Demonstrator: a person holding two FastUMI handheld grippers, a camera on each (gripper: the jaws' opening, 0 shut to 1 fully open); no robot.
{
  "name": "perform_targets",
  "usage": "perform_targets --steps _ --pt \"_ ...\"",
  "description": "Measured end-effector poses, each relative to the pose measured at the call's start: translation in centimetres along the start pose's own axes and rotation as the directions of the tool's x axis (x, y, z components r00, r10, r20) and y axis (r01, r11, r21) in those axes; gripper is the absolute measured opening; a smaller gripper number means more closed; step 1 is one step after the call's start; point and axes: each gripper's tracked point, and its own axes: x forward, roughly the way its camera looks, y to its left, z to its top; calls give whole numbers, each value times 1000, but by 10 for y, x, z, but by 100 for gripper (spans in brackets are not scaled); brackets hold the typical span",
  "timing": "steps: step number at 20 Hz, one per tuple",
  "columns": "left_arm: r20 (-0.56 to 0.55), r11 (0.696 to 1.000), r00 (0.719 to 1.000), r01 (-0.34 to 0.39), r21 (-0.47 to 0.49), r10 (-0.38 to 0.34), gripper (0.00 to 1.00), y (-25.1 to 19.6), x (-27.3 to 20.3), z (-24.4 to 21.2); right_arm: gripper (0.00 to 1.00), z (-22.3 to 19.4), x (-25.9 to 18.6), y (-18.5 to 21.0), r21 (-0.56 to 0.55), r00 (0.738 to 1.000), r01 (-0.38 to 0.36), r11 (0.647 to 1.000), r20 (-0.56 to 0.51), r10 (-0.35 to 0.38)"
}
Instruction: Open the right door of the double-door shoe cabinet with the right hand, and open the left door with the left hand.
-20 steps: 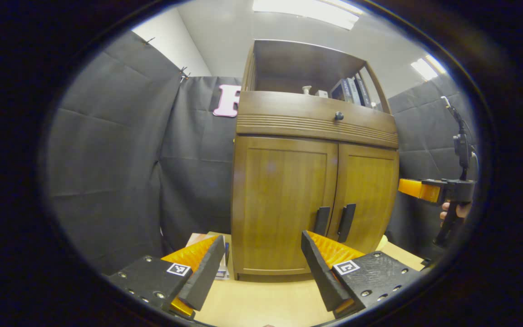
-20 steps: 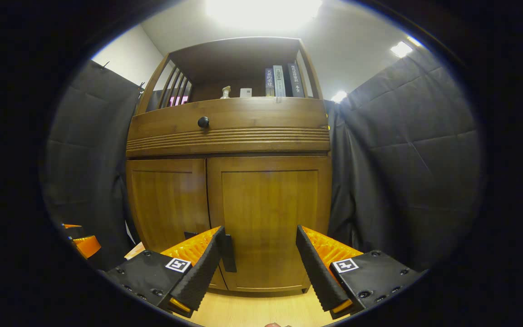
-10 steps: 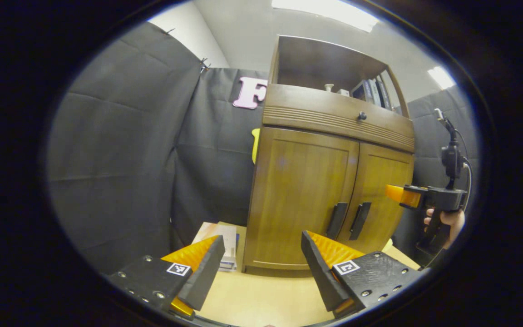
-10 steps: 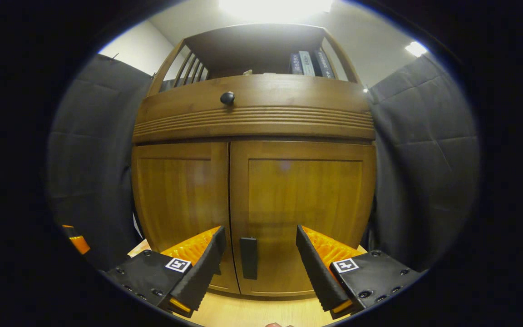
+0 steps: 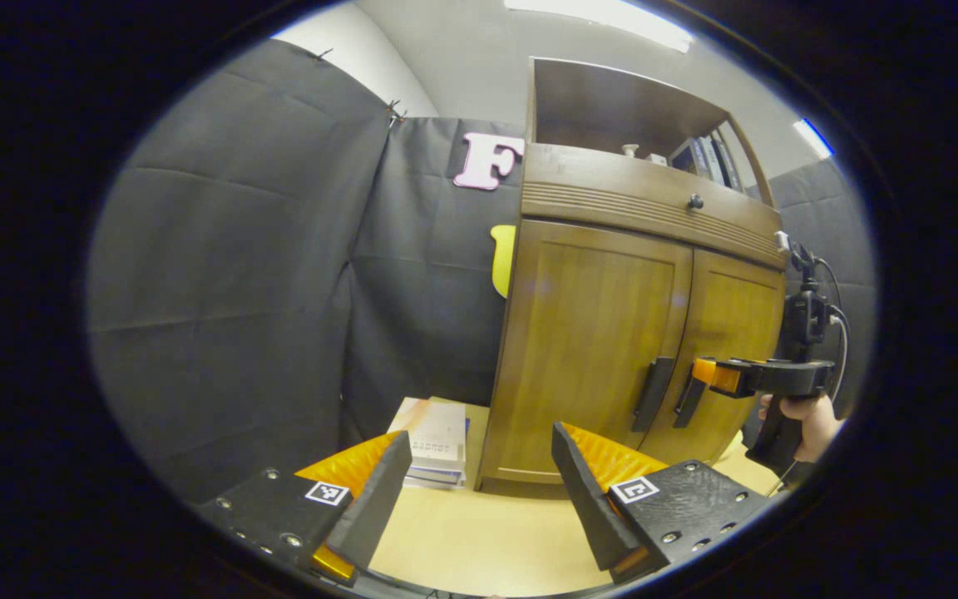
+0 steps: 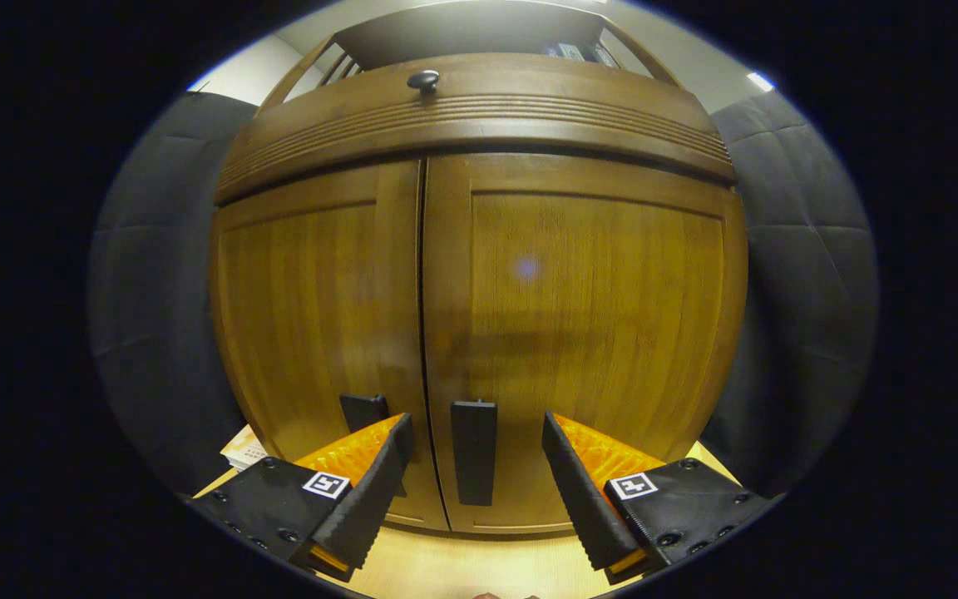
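Observation:
The wooden shoe cabinet has both doors shut. In the right gripper view the right door (image 6: 595, 291) looms close, and its dark vertical handle (image 6: 474, 452) stands in the gap between the fingers of my open right gripper (image 6: 472, 491), touching neither. The left door (image 6: 313, 308) and its handle (image 6: 362, 409) lie just to the left. In the left gripper view the cabinet is off to the right, with the left door (image 5: 595, 333) and its handle (image 5: 654, 393) well ahead of my open, empty left gripper (image 5: 479, 491). There the right gripper (image 5: 708, 374), held by a hand (image 5: 795, 412), reaches the right handle (image 5: 685, 401).
A stack of books (image 5: 433, 441) lies on the light wooden table (image 5: 479, 541) left of the cabinet. A drawer with a round knob (image 6: 423, 80) runs above the doors, under an open shelf with books (image 5: 695, 154). Black cloth walls surround the booth.
My right gripper has moved in toward the cabinet, so the right door's handle now sits between its fingers. My left gripper has turned leftward, shifting the cabinet to the right of its view.

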Motion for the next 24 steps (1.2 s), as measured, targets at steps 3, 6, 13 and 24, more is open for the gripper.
perform_targets --steps 3,6,13,24 --pt "-12 998 1000 -17 -56 17 99 7 1 -5 97 -11 13 -4 13 999 14 1000 -36 -14" --pt "-13 995 999 -51 -83 50 99 13 0 -4 97 -14 23 -2 11 999 13 1000 -51 -12" --pt "-20 998 998 -55 -20 55 98 22 -4 -2 65 -22 40 5 -16 998 11 1000 -68 -12" --pt "12 994 995 99 50 -100 99 -36 -9 0 22 -24 36 6 31 996 -40 999 -76 42"
